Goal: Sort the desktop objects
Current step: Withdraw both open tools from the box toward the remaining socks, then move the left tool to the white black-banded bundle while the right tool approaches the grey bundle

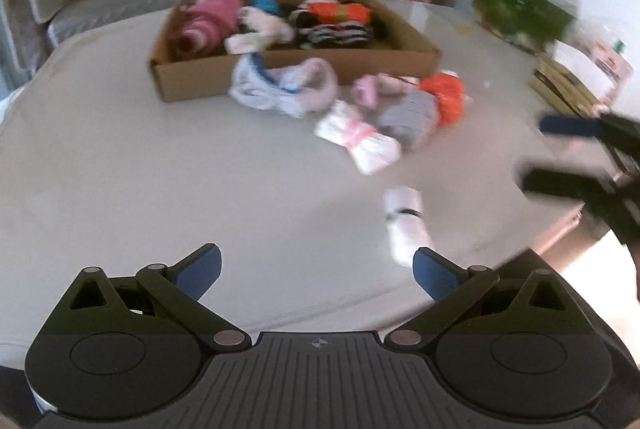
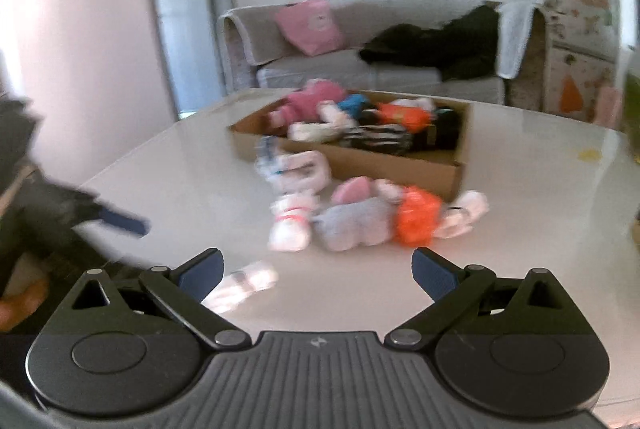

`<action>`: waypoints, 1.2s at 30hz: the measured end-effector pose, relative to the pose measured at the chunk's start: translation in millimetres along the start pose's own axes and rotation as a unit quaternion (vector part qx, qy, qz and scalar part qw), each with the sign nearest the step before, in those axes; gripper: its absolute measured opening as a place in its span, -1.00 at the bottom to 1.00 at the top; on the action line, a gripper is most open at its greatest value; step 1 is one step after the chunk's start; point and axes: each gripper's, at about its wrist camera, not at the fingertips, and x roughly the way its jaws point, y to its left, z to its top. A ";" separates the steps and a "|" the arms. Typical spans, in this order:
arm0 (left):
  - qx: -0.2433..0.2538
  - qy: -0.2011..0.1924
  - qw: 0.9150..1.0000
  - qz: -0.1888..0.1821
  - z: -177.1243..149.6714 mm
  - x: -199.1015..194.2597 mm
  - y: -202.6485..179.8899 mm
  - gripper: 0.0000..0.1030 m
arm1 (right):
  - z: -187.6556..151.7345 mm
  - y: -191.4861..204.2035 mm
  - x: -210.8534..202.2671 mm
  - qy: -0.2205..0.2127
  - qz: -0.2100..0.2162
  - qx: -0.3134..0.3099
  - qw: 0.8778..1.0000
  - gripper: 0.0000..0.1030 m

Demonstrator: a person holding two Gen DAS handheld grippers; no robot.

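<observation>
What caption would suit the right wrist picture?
Open right gripper over a table of rolled socks beside a half-filled cardboard box.

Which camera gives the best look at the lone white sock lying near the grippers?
The left wrist view: the white sock shows almost whole, black band visible. In the right wrist view it is blurrier and partly hidden behind a finger.

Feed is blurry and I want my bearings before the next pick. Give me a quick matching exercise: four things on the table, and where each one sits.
Things:
1. pink rolled bundle
2. orange bundle
3. lone white sock
4. cardboard box

Places:
A. alone, nearest the left gripper
B. far part of the table, behind the loose pile
C. inside the box
D. in the loose pile outside the box

Pairs: 1-C, 2-D, 3-A, 4-B
</observation>
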 end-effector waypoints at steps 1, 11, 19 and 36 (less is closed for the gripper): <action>0.008 -0.002 1.000 -0.004 -3.3 -0.7 -8.6 0.99 | 0.2 -8.0 3.9 0.001 -0.005 0.001 1.000 0.95; 0.032 0.010 0.999 0.023 -10.6 23.9 -52.4 0.99 | -4.0 -34.5 26.3 0.011 0.010 -0.033 0.999 0.95; 0.001 0.006 0.997 0.083 3.5 36.6 -44.4 0.99 | -1.1 -38.3 42.2 0.002 0.023 -0.037 0.999 0.95; -0.063 -0.007 0.992 0.105 9.6 23.4 17.5 0.99 | 6.3 -2.2 78.7 0.012 0.049 -0.084 0.995 0.98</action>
